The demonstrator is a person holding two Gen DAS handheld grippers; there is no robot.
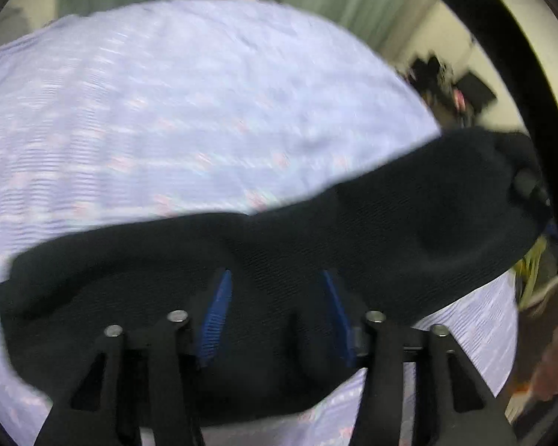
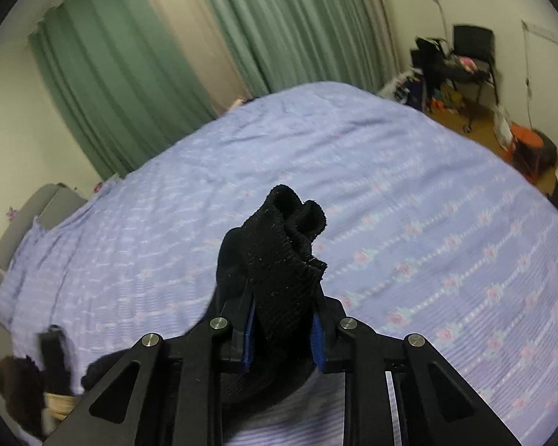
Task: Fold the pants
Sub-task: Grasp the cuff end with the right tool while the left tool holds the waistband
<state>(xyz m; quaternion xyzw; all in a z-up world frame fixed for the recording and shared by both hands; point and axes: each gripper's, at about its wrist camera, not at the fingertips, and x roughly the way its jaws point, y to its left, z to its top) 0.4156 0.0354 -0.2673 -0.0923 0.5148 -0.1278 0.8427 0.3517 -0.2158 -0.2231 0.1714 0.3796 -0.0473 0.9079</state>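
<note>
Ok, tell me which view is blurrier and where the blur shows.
Left wrist view: blurrier, the bedspread pattern smears into streaks and the black pants have soft edges. Right wrist view: pants knit sharp at the right gripper, only curtains and room corners soften.

One pair of black pants [image 2: 279, 260] is in view. Two grippers are there — the right gripper [image 2: 283, 330] in the near middle and the left gripper [image 2: 52, 356] at the near left. One lilac bedspread [image 2: 427, 204] fills the middle. Two green curtains [image 2: 130, 74] hang at the far wall — with one black chair [image 2: 472, 52] at the far right.
</note>
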